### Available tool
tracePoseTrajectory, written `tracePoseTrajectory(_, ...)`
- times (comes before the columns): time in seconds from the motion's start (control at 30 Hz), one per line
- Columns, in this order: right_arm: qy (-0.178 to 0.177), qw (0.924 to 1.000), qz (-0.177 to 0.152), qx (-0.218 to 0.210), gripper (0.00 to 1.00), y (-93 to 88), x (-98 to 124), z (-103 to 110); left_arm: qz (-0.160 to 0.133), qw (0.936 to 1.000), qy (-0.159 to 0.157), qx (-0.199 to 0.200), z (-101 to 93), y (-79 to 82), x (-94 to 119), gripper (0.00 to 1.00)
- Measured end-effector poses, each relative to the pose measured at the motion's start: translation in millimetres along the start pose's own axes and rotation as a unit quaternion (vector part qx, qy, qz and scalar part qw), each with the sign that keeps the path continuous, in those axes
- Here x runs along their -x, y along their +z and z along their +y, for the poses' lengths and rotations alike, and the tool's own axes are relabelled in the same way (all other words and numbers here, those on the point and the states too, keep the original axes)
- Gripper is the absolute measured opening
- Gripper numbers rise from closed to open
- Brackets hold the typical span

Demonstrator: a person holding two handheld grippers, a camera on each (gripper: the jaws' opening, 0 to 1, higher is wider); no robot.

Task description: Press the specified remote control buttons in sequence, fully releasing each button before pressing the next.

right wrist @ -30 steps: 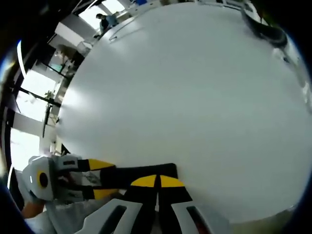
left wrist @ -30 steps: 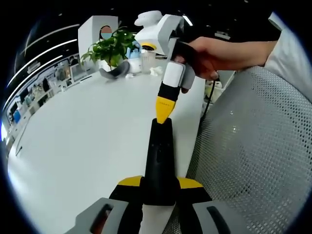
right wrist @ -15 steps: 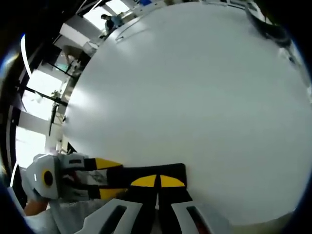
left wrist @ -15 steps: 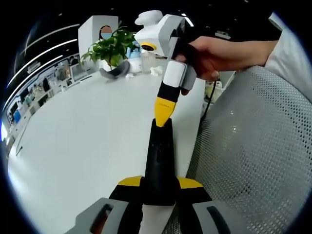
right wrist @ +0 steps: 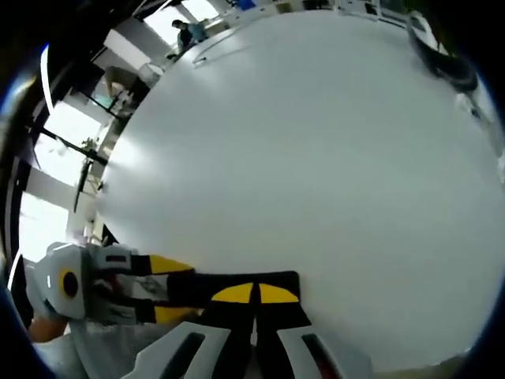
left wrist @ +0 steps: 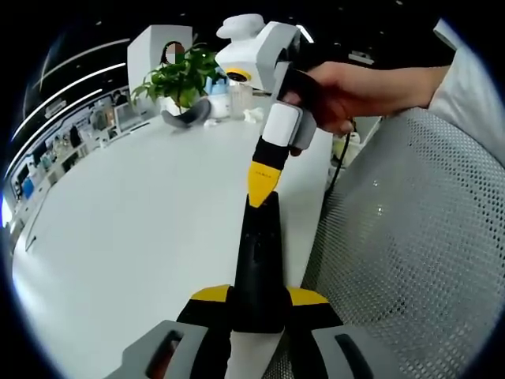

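Starting nearest in the left gripper view, the left gripper [left wrist: 256, 304] has its yellow-tipped jaws pinched on the near end of a slim black remote control [left wrist: 258, 260], which runs away from the camera, held above the white table [left wrist: 134, 237]. At the remote's far end the right gripper [left wrist: 263, 180] comes down with its yellow tips pressed together into a single point; that point sits at or just over the upper face of the remote, and contact cannot be settled from here. A person's hand [left wrist: 331, 95] grips the right tool's handle. To the right, a grey mesh chair back [left wrist: 410, 253] fills the near side. Farther along the table stand a potted plant [left wrist: 177, 79] and a dark curved object [left wrist: 185, 118] I cannot name.

In the right gripper view the closed tips [right wrist: 254, 294] rest over the remote's end [right wrist: 237, 283], with the left tool [right wrist: 118, 286] reaching in from the left.

I judge the remote light, rigid and smooth-sided, so it could pivot or slip under a push at its free end. Clamping the sides low on the body keeps the buttons clear. Button travel is likely short; gentle, straight presses should suit it.
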State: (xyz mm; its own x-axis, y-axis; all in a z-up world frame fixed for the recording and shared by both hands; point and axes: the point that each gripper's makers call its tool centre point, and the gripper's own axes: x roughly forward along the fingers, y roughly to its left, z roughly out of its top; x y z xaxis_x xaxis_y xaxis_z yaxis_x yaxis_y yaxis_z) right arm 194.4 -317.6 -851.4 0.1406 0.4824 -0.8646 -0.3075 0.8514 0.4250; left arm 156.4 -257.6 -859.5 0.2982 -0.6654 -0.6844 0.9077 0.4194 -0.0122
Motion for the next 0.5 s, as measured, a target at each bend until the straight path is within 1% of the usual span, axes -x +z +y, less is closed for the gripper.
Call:
tracePoseTrajectory(0.2,-0.005,1.0000,0.001,0.004,0.00,0.2,-0.3,-1.2,0.000,1.0000,-0.001,0.000,-0.1,0.1,-0.1,0.25)
tracePoseTrajectory(0.3,-0.010,0.9999,0.010,0.006,0.00,-3.0,0.5,-1.2,0.000,1.0000,-0.001,-0.001,-0.5,0.2,-0.1,0.25)
tracePoseTrajectory(0.4,-0.009,0.9999,0.011,0.003,0.00,-3.7,1.4,-0.5,0.000,1.0000,-0.002,-0.002,-0.7,0.3,-0.1,0.25)
tracePoseTrajectory(0.43,-0.007,0.9997,0.022,-0.002,0.00,-7.1,2.3,0.5,0.000,1.0000,-0.002,-0.001,-0.9,0.4,-0.2,0.25)
tracePoseTrajectory(0.5,-0.006,0.9997,0.022,-0.002,0.00,-7.4,1.8,0.7,0.000,1.0000,-0.002,-0.001,-1.0,0.3,-0.1,0.25)
